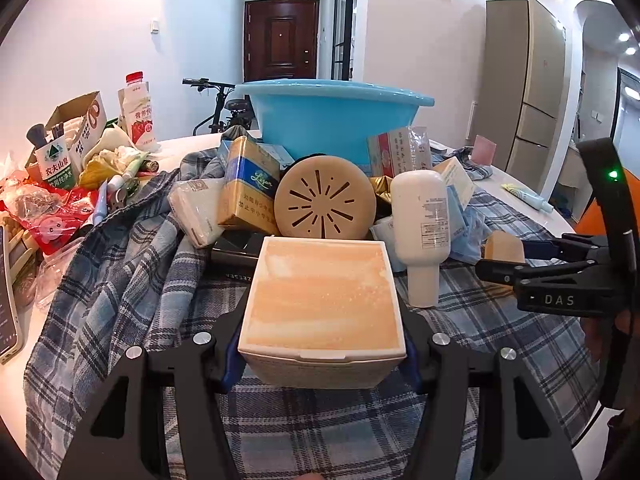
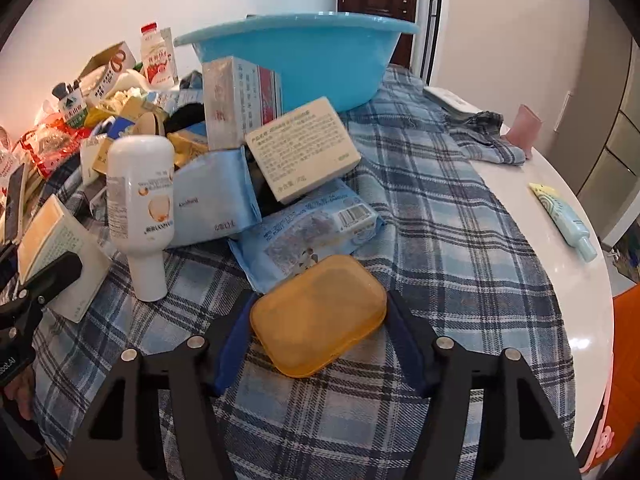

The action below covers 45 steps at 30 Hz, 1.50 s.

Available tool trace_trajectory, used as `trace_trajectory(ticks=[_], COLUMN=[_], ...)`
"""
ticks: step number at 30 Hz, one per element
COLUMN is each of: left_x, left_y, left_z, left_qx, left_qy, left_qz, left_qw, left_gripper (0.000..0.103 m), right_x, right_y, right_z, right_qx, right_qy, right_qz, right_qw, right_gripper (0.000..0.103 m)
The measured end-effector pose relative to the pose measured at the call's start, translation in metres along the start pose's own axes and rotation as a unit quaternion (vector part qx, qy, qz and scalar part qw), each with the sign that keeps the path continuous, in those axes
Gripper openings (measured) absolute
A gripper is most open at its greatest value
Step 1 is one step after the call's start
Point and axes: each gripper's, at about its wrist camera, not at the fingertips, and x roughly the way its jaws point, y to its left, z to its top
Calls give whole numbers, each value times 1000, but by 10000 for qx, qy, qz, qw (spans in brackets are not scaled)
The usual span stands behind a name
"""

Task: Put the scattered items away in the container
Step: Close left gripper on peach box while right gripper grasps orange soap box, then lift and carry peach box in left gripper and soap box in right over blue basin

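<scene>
— at the bottom centre of the left wrist view, what did the left tongs (image 1: 322,354) have?

— they were clenched on a cream box (image 1: 322,300) with a peach-coloured top, one blue pad pressed against each side. the box sat just above the plaid cloth (image 1: 120,280); i couldn't tell whether it touched.

— and the right tongs (image 2: 320,320)?

— low in the middle of the right wrist view, they were grasping an amber soap bar (image 2: 320,314), slightly tilted, blue pads on both of its long edges. in the left view the same bar peeked out at mid right.

— where was the container?

— the blue basin (image 1: 336,120) stood at upper centre in both views, on the desk (image 2: 560,240) behind the pile. its inside was hidden from both cameras.

— what was piled in front of it?

— in the left view, a round tan vented case (image 1: 324,200) leaned upright in the centre, a gold carton (image 1: 250,184) just to its left, a white bottle (image 1: 422,232) standing cap down to its right. in the right view, a beige text-covered box (image 2: 302,148) lay tilted on light blue packets (image 2: 308,232), a silver-and-red box (image 2: 240,100) upright behind it.

— anything apart from the pile?

— a pale green tube (image 2: 564,216) lay alone at right on the bare desk, well away, and a pink cup (image 2: 524,128) stood at the upper right.
</scene>
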Motion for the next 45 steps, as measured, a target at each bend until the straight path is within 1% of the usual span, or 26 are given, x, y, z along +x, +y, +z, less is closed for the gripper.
trace_trajectory(ticks=[4, 10, 15, 18, 23, 27, 30, 33, 36, 42, 45], left_x=[-4, -19, -27, -27, -27, -36, -41, -44, -44, -31, -18], left_y=[1, -3, -9, -8, -9, -8, -2, 2, 7, 20, 19], left_z=[2, 16, 33, 44, 73, 105, 134, 164, 193, 246, 265], left_qx=[-64, -29, 89, 106, 228, 247, 184, 198, 221, 121, 241], left_qy=[8, -209, -453, -501, -607, -804, -944, -1071, -1181, -1357, -1422], left_qz=[-88, -100, 53, 44, 126, 138, 100, 169, 239, 296, 297], left_qw=[9999, 9997, 9989, 9987, 9978, 9964, 9953, 9939, 9925, 9902, 9891], left_gripper=[59, 59, 59, 59, 59, 59, 59, 59, 59, 59, 59], right_x=[-11, -37, -62, -72, -87, -101, -115, -126, -132, -141, -141], right_y=[0, 0, 4, 6, 10, 12, 16, 21, 22, 21, 27], right_z=[-2, 0, 12, 21, 41, 68, 97, 127, 158, 228, 257], right_qx=[7, -7, -115, -137, -141, -168, -234, -327, -361, -360, -473], right_qy=[-155, -462, -774, -948, -1270, -1519, -1757, -1924, -1989, -2184, -2333], right_qz=[1, -83, -102, 23, 162, 279, 358, 451, 495, 465, 342], right_qw=[9999, 9989, 9969, 9954, 9917, 9879, 9835, 9797, 9781, 9741, 9707], right_gripper=[66, 66, 66, 66, 66, 66, 66, 66, 66, 66, 66])
